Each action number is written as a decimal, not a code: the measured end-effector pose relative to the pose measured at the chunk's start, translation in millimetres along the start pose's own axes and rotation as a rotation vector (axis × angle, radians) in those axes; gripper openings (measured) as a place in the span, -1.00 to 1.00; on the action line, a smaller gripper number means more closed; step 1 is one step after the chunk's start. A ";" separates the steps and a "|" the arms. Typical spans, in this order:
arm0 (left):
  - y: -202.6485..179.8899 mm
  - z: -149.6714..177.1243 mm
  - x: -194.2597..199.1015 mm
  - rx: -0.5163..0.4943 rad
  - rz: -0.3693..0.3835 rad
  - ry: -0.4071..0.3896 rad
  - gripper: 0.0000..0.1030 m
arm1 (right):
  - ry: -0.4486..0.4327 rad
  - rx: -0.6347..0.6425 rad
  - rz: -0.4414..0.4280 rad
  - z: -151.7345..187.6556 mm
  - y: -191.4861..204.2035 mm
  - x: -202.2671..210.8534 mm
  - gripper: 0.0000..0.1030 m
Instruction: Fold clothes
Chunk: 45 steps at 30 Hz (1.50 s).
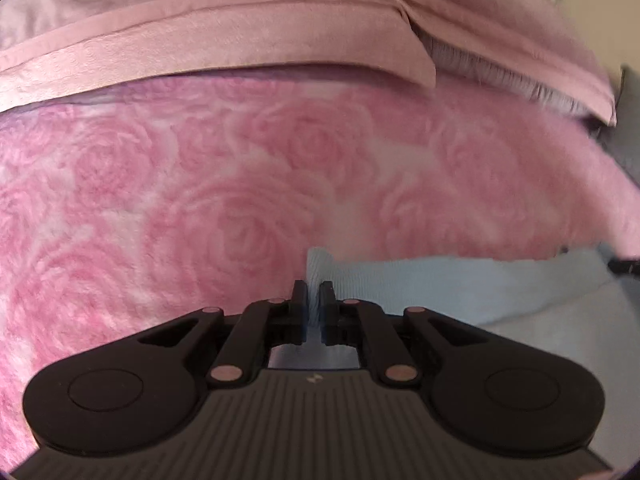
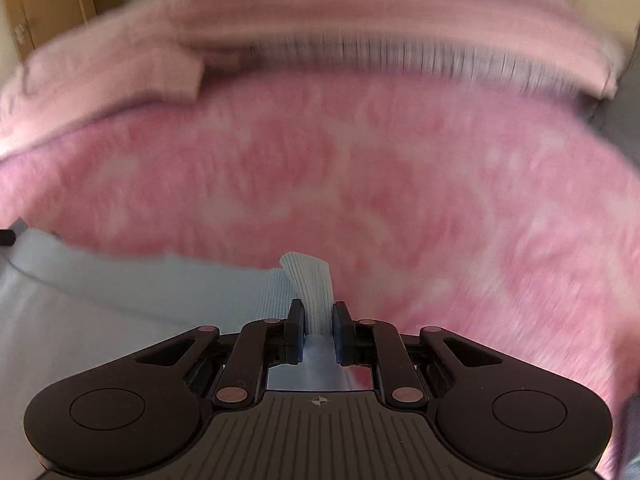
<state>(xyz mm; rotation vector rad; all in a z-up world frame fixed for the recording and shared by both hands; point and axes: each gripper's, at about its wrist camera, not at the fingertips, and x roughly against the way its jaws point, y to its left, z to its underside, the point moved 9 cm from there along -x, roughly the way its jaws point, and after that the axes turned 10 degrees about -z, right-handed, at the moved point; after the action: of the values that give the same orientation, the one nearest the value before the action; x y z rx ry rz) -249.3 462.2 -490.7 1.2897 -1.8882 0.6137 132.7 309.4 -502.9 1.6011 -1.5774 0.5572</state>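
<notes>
Garment [image 1: 460,284], pale blue: left gripper [image 1: 314,300] and right gripper [image 2: 318,316] each clamp an edge at 6 o'clock over pink blanket [image 1: 240,184]; fold carry under way, judged; next needs level, matched travel.

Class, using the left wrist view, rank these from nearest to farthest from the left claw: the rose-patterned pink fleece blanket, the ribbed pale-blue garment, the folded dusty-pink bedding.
1. Ribbed pale-blue garment: pinched in the left claw, trailing right.
2. Rose-patterned pink fleece blanket: just beyond, filling the middle.
3. Folded dusty-pink bedding: farthest, along the top.
</notes>
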 end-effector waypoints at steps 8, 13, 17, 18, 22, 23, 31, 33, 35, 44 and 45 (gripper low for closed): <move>26.2 -4.9 62.0 0.161 -0.066 0.007 -0.50 | -0.072 -0.039 0.167 -18.3 -3.7 59.8 0.29; -6.8 40.8 122.6 0.083 0.053 0.044 -0.87 | -0.089 -0.059 0.010 13.7 47.3 114.8 0.28; -30.5 93.5 127.3 0.050 0.075 0.084 -0.89 | -0.012 -0.024 -0.060 66.3 92.7 110.9 0.28; -31.3 104.1 120.0 0.032 0.050 0.096 -0.89 | 0.001 -0.015 -0.059 78.4 96.5 105.0 0.28; -14.5 104.8 96.3 0.032 -0.013 0.080 -0.94 | 0.042 0.049 0.047 114.8 75.3 82.7 0.29; -9.3 98.2 94.2 0.039 -0.028 0.079 -0.95 | 0.035 0.027 0.039 115.2 67.7 82.9 0.29; 0.4 91.1 136.7 -0.007 -0.082 0.123 -0.93 | -0.055 -0.103 0.135 91.0 52.1 137.9 0.27; -0.6 108.4 142.8 0.001 -0.108 0.189 -0.92 | -0.068 -0.095 0.128 94.2 67.8 151.0 0.27; -1.7 125.4 145.3 0.023 -0.137 0.240 -0.90 | -0.054 -0.085 0.114 103.4 86.7 151.5 0.27; -5.2 134.4 145.4 -0.043 -0.208 0.233 -0.86 | -0.006 -0.127 0.142 138.6 89.3 136.7 0.27; -5.7 132.9 146.7 -0.053 -0.210 0.224 -0.86 | -0.015 -0.119 0.152 135.1 90.0 140.4 0.27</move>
<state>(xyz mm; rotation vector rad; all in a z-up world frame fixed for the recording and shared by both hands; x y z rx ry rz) -316.2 279.5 -453.2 1.3062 -1.5546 0.5687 33.1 126.5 -450.8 1.4087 -1.7203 0.5228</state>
